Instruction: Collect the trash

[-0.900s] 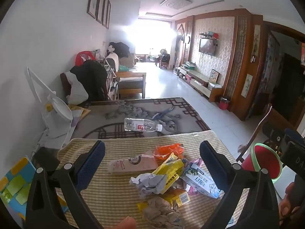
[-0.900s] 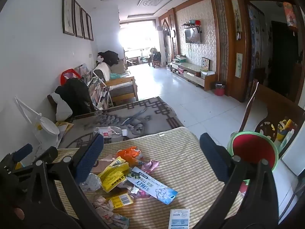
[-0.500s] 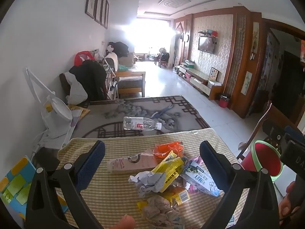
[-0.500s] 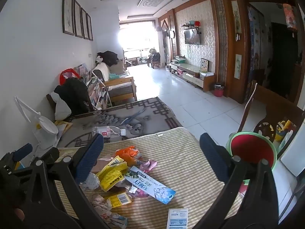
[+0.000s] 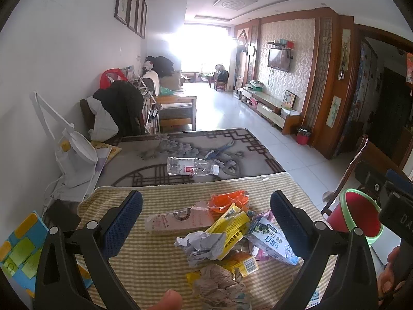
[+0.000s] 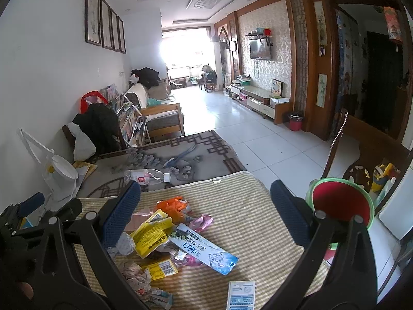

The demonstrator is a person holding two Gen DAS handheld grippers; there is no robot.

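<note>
Several pieces of trash (image 5: 222, 235) lie in a pile on the striped mat (image 6: 258, 206), bin (image 6: 340, 204) at three o'clock. Both the left gripper (image 5: 206, 222) and right gripper (image 6: 205, 211) hang spread wide, holding nothing. Wrappers look light and soft, likely slippery; the box (image 6: 204, 249) seems stiffer, best pinched across its narrow sides.

We can make out little: the blue-and-white carton (image 6: 204, 249) carries large white Chinese characters, too warped to read, and the yellow wrapper (image 6: 161, 267) shows a barcode label without legible digits.
</note>
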